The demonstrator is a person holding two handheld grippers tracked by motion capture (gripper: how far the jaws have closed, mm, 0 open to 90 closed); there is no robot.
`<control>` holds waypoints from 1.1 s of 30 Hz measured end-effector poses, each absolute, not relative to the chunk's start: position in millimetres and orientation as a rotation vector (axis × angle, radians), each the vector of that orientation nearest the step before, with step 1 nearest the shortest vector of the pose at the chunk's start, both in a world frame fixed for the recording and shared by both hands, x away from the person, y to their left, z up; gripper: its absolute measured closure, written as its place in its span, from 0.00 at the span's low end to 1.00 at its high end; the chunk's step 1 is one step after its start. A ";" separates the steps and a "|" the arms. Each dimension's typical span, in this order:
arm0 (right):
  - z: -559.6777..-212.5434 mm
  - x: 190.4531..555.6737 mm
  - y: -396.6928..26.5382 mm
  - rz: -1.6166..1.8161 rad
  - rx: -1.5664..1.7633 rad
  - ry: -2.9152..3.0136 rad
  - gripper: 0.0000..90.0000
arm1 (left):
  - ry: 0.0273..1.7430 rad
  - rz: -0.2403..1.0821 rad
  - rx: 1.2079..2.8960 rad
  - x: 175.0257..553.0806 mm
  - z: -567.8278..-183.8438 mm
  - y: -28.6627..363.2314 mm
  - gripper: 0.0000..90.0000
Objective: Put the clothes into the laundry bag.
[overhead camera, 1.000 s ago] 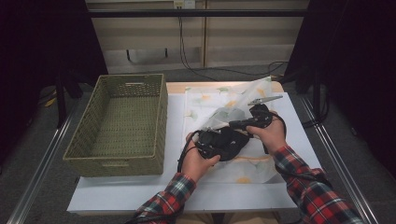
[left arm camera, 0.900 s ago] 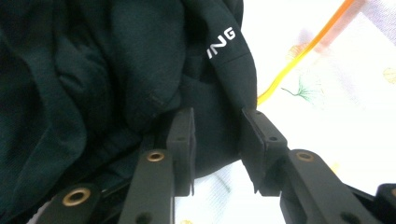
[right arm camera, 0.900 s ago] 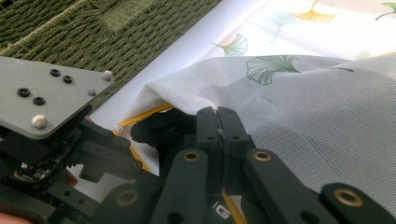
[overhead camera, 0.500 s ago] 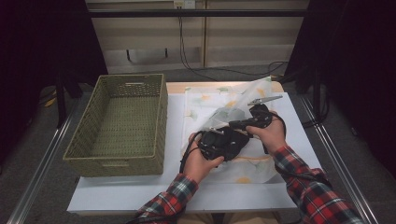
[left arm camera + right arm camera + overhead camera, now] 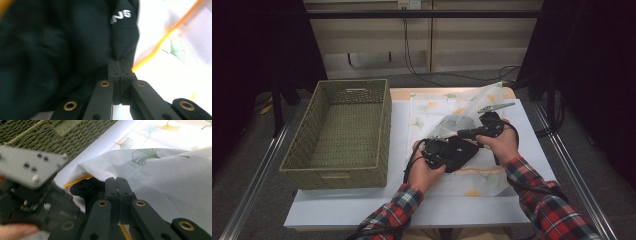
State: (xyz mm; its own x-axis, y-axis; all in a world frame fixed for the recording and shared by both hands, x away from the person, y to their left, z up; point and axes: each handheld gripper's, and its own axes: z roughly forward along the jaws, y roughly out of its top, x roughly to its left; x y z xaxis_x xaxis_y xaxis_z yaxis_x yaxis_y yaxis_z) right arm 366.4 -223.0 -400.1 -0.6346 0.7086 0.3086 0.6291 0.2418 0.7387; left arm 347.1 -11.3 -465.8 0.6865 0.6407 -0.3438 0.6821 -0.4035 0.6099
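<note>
A white mesh bag (image 5: 432, 107) printed with ginkgo leaves and edged in yellow lies on the table, its upper layer lifted. A dark garment (image 5: 464, 154) with white lettering (image 5: 120, 14) sits at the bag's mouth. My left gripper (image 5: 121, 71) has just been closing and now pinches a fold of the garment (image 5: 62, 50) between its jaws. My right gripper (image 5: 116, 185) is shut on the bag's trimmed edge and holds the mesh (image 5: 175, 182) up. In the high view both grippers meet mid-table, the left (image 5: 447, 150) just beside the right (image 5: 477, 131).
A green woven basket (image 5: 337, 130) stands at the table's left, empty; its wall (image 5: 50, 135) also appears in the right gripper view. The left gripper's grey plate (image 5: 30, 167) is close by the right jaws. White tabletop (image 5: 362, 205) lies bare toward the front.
</note>
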 end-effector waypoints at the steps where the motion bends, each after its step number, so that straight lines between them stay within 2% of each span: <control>1: -399.8 366.3 -223.2 1.361 1.298 2.402 1.00 | 1.010 -0.062 2.145 349.6 -465.6 -8.5 1.00; 13: -398.3 365.8 -223.9 1.372 1.297 2.407 1.00 | 1.092 0.066 2.065 369.3 -461.2 5.6 1.00; 20: -398.1 365.4 -224.4 1.375 1.296 2.410 1.00 | 1.112 0.045 2.032 372.3 -462.4 9.3 0.99; 24: -399.2 364.8 -223.9 1.373 1.303 2.410 1.00 | 1.100 0.030 2.035 369.9 -462.4 9.5 0.90; 33: -399.5 364.4 -222.0 1.365 1.302 2.415 1.00 | 1.083 0.010 2.057 363.3 -458.4 12.4 0.77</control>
